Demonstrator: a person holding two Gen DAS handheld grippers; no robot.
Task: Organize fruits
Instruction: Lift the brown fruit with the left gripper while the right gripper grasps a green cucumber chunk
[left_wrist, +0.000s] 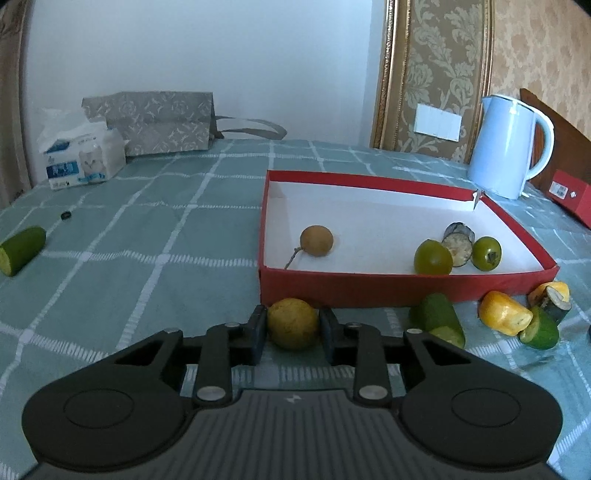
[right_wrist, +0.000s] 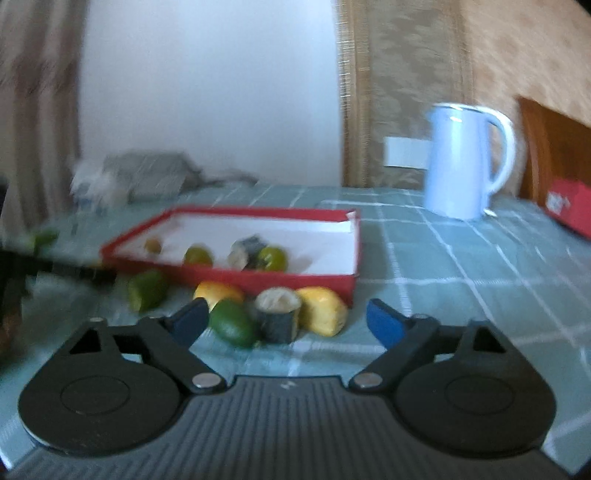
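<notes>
A red box (left_wrist: 399, 290) with a white inside holds a brown round fruit (left_wrist: 316, 240), two green round fruits (left_wrist: 433, 257) and a dark cut piece (left_wrist: 458, 240). My left gripper (left_wrist: 293, 328) is shut on a yellow-green round fruit (left_wrist: 293, 323) on the cloth just in front of the box. My right gripper (right_wrist: 284, 325) is open, its blue-padded fingers (right_wrist: 384, 321) on either side of a green piece (right_wrist: 232, 326), a dark cut piece (right_wrist: 279, 319) and a yellow piece (right_wrist: 323, 310) in front of the box (right_wrist: 258, 278).
A pale blue kettle (left_wrist: 509, 146) stands behind the box at the right. A tissue pack (left_wrist: 81, 155) and grey bag (left_wrist: 162, 122) sit at the back left. A green cut piece (left_wrist: 22, 249) lies far left. Another red box (left_wrist: 572, 195) is at the right edge.
</notes>
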